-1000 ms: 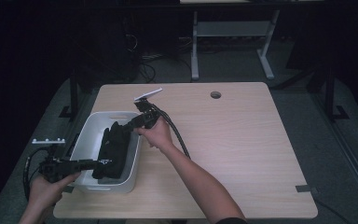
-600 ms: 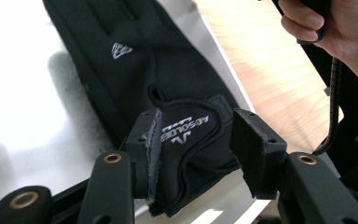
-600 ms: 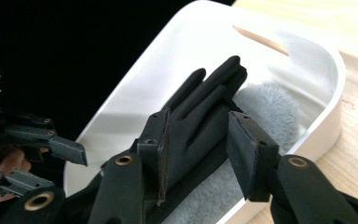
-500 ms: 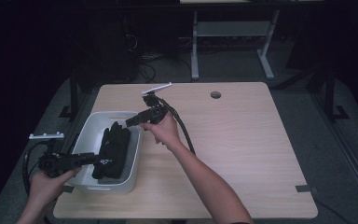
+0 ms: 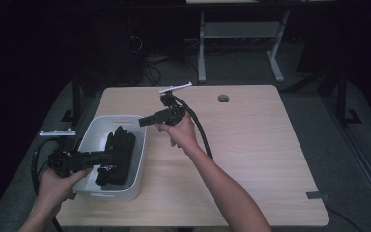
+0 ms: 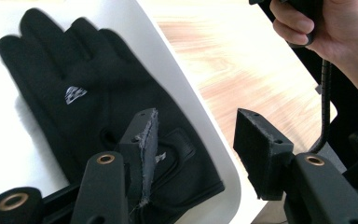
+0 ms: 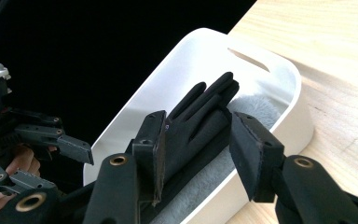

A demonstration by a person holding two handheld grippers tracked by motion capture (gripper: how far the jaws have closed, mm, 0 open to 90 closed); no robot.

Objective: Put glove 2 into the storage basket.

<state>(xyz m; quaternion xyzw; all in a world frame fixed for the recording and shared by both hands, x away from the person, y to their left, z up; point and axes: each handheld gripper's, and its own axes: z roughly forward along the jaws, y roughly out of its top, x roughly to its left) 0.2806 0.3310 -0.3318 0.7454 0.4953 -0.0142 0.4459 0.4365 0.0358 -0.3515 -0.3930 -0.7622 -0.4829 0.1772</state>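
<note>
Since the black gloves [image 5: 117, 157] already lie in the white bin [image 5: 140, 150] at the lower left of the counter [image 5: 261, 159], the left gripper [image 5: 107, 155] and right gripper [image 5: 142, 121] have just been opening, holding nothing.

We note a matt black fabric glove [image 6: 88, 116] lying in a smooth white plastic tub [image 5: 137, 159]. The table [image 5: 256, 154] shows a pale wood-grain finish; the gripper pads [image 6: 145, 140] look frayed and rough.
</note>
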